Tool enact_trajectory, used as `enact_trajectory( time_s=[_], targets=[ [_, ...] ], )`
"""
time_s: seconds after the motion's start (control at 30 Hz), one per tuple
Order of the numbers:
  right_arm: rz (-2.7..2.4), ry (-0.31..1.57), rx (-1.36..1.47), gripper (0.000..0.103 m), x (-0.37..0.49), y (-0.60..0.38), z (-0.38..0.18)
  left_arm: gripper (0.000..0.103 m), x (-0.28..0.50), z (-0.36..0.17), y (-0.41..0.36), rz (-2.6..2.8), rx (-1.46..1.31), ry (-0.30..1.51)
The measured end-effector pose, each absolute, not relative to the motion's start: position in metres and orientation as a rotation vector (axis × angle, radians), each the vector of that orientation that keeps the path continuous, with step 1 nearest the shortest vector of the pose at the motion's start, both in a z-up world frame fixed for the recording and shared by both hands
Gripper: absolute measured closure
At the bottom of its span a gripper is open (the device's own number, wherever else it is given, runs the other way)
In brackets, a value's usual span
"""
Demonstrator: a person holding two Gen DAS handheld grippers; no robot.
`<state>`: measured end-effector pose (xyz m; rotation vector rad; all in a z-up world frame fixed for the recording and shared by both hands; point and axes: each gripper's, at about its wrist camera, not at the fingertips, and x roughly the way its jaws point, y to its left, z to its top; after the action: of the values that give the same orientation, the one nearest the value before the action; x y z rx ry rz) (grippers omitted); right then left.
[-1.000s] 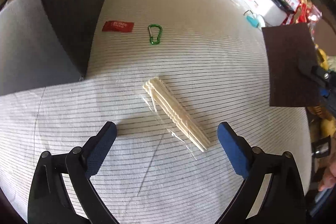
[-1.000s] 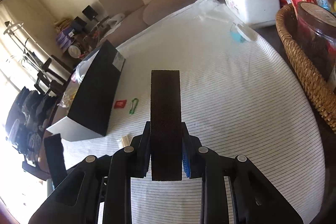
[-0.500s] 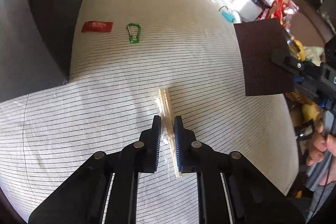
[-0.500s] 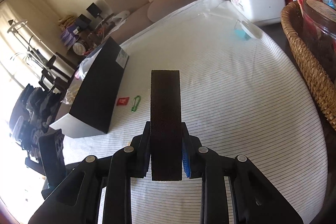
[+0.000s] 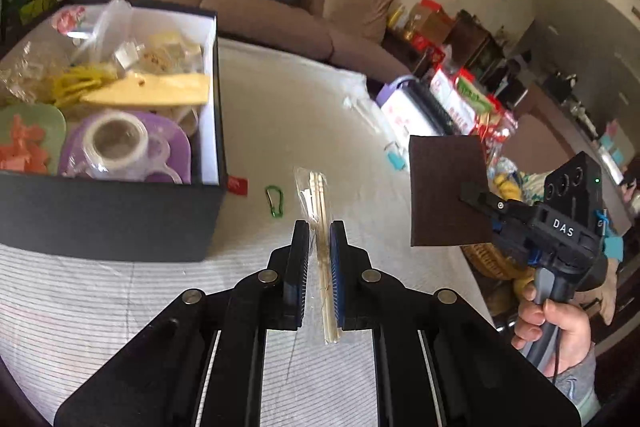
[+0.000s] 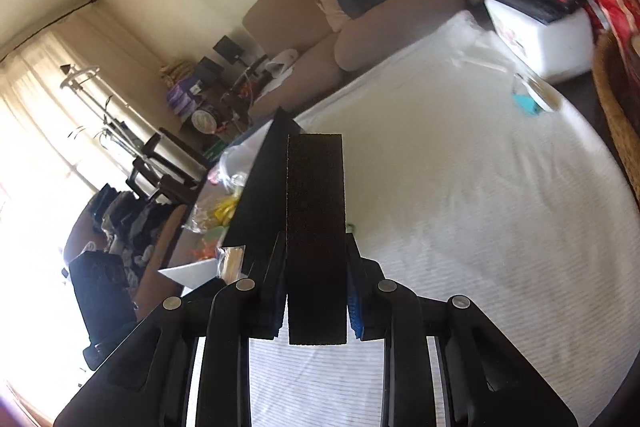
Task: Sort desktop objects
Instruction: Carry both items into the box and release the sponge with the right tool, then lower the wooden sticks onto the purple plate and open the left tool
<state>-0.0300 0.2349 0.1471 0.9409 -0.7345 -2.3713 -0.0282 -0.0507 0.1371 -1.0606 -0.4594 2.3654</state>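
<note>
The worktop, under a striped white cloth, is the largest thing, and the black box stands on it ahead and to the left of the left tongs. This box is already crowded with a tape roll, plastic lids and yellow pieces, so I think a new thing can land on the pile and slide out again. The right tongs are closed on a dark brown pad, which stands upright between the jaws; in the left view it hangs to the right of the left tongs, so the two tools may knock together if both go to the box at once. The left tongs are narrow and hold a clear packet of pale sticks, lifted from the cloth. The wrapper looks slippery and only the near end is pinched, so the packet may swing or slip out. A green carabiner and a red sachet lie just ahead of the left tongs, near the box, and wait for sorting.
</note>
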Motion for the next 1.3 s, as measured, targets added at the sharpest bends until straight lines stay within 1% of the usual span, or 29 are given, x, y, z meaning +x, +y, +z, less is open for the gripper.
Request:
enact_trajectory(
  time_s=[0.13, 0.23, 0.33, 0.43, 0.5, 0.57, 0.6, 0.67, 0.7, 0.77, 0.87, 0.93, 1.0, 1.1, 1.23, 1.3],
  targets=[
    [-2.273, -0.716, 0.917, 0.079, -0.091, 0.177, 0.187, 0.093, -0.036, 0.165, -0.092, 2.4, -0.978, -0.547],
    [-2.223, -0.697, 0.958, 0.079, -0.149, 0.121, 0.2, 0.093, -0.047, 0.183, -0.131, 2.468, -0.928, -0.598],
    [-2.187, -0.658, 1.051, 0.079, -0.201, 0.06, 0.194, 0.093, -0.064, 0.184, -0.169, 2.515, -0.94, -0.666],
    [-2.201, -0.596, 1.153, 0.079, -0.242, 0.012, 0.174, 0.093, -0.082, 0.173, -0.205, 2.547, -0.956, -0.756],
    [-2.226, -0.606, 1.216, 0.079, -0.265, -0.007, 0.157, 0.094, -0.089, 0.162, -0.218, 2.538, -0.977, -0.805],
    [-2.247, -0.617, 1.263, 0.079, -0.282, -0.016, 0.142, 0.094, -0.093, 0.155, -0.224, 2.545, -0.991, -0.808],
    [-2.262, -0.593, 1.285, 0.078, -0.289, -0.019, 0.137, 0.094, -0.092, 0.153, -0.226, 2.551, -0.995, -0.803],
    [-2.293, -0.502, 1.342, 0.074, -0.301, -0.026, 0.132, 0.094, -0.095, 0.148, -0.229, 2.546, -1.006, -0.816],
    [-2.312, -0.433, 1.378, 0.064, -0.304, -0.03, 0.131, 0.094, -0.096, 0.146, -0.231, 2.536, -1.011, -0.83],
    [-2.389, -0.234, 1.399, 0.046, -0.304, -0.038, 0.136, 0.094, -0.096, 0.143, -0.232, 2.527, -1.014, -0.84],
    [-2.515, 0.075, 1.297, 0.041, -0.29, -0.048, 0.155, 0.094, -0.099, 0.139, -0.228, 2.51, -1.027, -0.832],
    [-2.524, 0.152, 1.226, 0.04, -0.28, -0.05, 0.163, 0.094, -0.099, 0.137, -0.224, 2.504, -1.037, -0.831],
    [-2.501, 0.148, 1.211, 0.04, -0.271, -0.047, 0.166, 0.094, -0.1, 0.135, -0.223, 2.494, -1.046, -0.837],
    [-2.452, 0.083, 1.182, 0.04, -0.25, -0.032, 0.17, 0.094, -0.102, 0.133, -0.223, 2.486, -1.047, -0.85],
    [-2.401, 0.001, 1.081, 0.04, -0.188, 0.002, 0.177, 0.094, -0.107, 0.13, -0.217, 2.473, -1.062, -0.838],
    [-2.405, -0.028, 1.045, 0.038, -0.157, 0.023, 0.172, 0.094, -0.112, 0.128, -0.21, 2.465, -1.074, -0.819]
  ],
)
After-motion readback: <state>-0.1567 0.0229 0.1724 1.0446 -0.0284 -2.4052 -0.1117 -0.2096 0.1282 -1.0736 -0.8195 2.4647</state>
